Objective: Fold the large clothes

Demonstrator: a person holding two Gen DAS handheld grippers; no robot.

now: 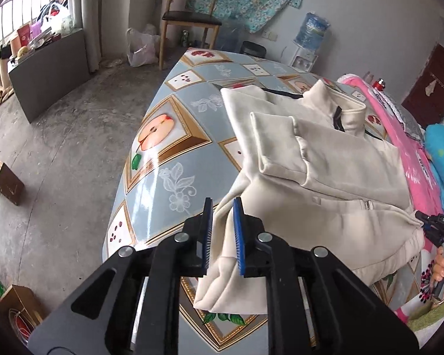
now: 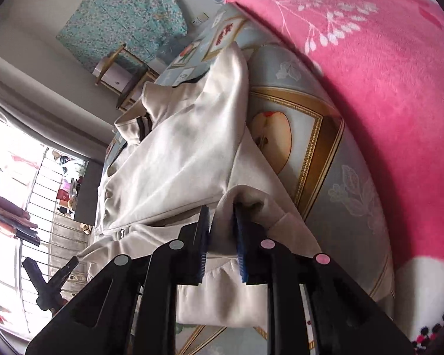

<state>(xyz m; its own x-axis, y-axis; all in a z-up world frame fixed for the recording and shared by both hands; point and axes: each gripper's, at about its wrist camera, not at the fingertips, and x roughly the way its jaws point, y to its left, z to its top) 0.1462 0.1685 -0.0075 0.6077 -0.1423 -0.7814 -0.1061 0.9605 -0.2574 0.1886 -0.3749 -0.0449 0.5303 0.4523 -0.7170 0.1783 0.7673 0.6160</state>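
A cream zip-up jacket [image 1: 334,165] lies on the table [image 1: 162,153] with its collar at the far end and one sleeve folded across the chest. My left gripper [image 1: 223,207] is shut on the jacket's near-left hem corner, cloth pinched between the blue pads. My right gripper [image 2: 220,213] is shut on the opposite hem corner of the jacket [image 2: 177,159]. It also shows in the left wrist view [image 1: 423,222] at the right edge, gripping the hem. The left gripper shows in the right wrist view [image 2: 74,263] at the lower left.
The table carries a glossy blue cloth with fruit pictures. A pink blanket [image 2: 370,68] lies along the table's right side. A wooden chair [image 1: 189,17], a water dispenser [image 1: 307,38], a plastic bag [image 1: 140,47] and cardboard boxes [image 1: 3,183] stand on the concrete floor.
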